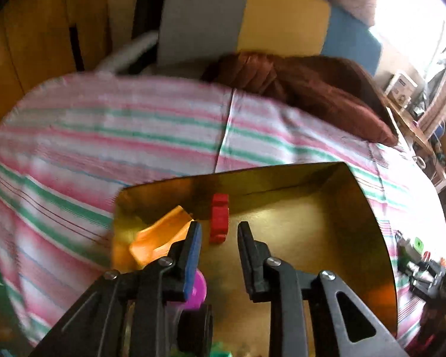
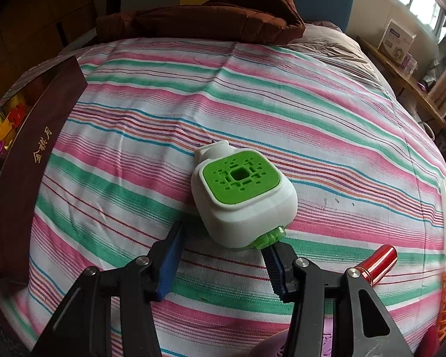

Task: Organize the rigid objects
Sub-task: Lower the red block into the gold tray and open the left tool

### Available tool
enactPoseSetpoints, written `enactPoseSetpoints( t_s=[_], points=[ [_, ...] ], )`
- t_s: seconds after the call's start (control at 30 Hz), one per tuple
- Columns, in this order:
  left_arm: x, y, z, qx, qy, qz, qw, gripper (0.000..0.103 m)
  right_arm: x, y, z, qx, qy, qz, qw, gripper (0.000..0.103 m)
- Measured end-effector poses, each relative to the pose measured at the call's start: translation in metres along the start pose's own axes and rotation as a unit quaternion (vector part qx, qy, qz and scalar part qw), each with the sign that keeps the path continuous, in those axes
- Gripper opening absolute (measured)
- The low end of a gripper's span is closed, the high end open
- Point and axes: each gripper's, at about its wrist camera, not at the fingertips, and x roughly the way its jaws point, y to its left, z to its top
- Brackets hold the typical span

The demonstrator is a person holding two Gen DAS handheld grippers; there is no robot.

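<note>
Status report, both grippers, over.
Left gripper open over box. Right gripper open, nearing green-white device. Red cylinder beside, not blocking.

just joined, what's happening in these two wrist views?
A person with two handheld grippers is sorting small rigid items on a striped bedsheet into a gold-lined box. The left gripper is open over the box, holding nothing; a red block and an orange piece already lie inside. The right gripper is open just short of a white-and-green device on the sheet, not gripping it. A red cylinder lies to its right.
</note>
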Motion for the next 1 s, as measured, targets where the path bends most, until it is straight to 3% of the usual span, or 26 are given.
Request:
enactPoseSetpoints(
  t_s=[0.13,0.33,0.57,0.8,1.0],
  points=[
    [-0.047,-0.012,-0.028,0.029,-0.056,0.023,0.9977,0.025,0.0,0.001,0.0,-0.002,-0.001,-0.003,1.0,0.051],
    [-0.093,-0.023,-0.072,0.04,-0.096,0.038,0.9939,0.025,-0.001,0.001,-0.001,-0.005,-0.003,-0.006,1.0,0.051],
    [-0.116,-0.03,-0.104,0.046,-0.105,0.041,0.9926,0.025,-0.003,0.002,-0.003,-0.008,-0.007,-0.012,1.0,0.051],
    [-0.129,-0.028,-0.123,0.046,-0.106,0.049,0.9922,0.025,-0.005,0.012,-0.003,-0.026,-0.012,-0.015,0.999,0.035],
    [-0.125,-0.021,-0.131,0.038,-0.091,0.059,0.9934,0.025,-0.005,0.011,-0.003,-0.02,-0.011,-0.004,1.0,0.033]
  ],
)
